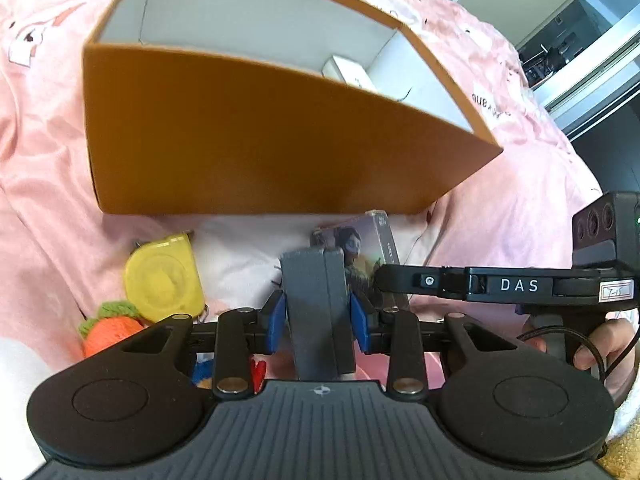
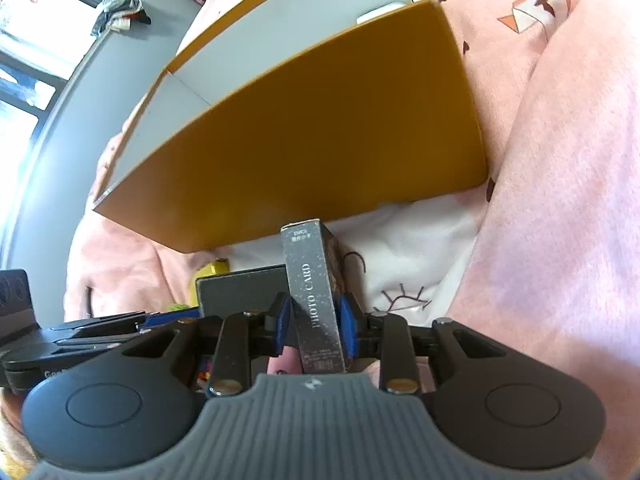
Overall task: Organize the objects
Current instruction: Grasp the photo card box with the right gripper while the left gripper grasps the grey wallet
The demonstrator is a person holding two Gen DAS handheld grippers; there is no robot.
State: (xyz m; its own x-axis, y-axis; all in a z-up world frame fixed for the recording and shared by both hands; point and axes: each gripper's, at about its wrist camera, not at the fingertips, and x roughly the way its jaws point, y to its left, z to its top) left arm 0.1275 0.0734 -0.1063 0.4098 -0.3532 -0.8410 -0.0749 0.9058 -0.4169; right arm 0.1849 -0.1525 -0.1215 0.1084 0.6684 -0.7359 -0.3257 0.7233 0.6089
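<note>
We see a matt cardboard orange box (image 1: pixel 256 136), soft fleecy pink blanket (image 1: pixel 48 184), glossy yellow plastic tape measure (image 1: pixel 162 280), and knitted yarn carrot (image 1: pixel 110 330).

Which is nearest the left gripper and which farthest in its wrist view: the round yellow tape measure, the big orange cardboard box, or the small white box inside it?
1. Yellow tape measure, just left of the fingers.
2. Orange cardboard box, straight ahead.
3. Small white box, inside, far right corner.

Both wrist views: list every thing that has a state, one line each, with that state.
Orange box: open-topped, a white item inside.
Grey box: clamped in the left hand-held gripper.
Photo card box: upright, clamped in the right hand-held gripper.
Yellow tape measure: lying on the pink blanket.
Knitted carrot: lying loose beside it.
</note>
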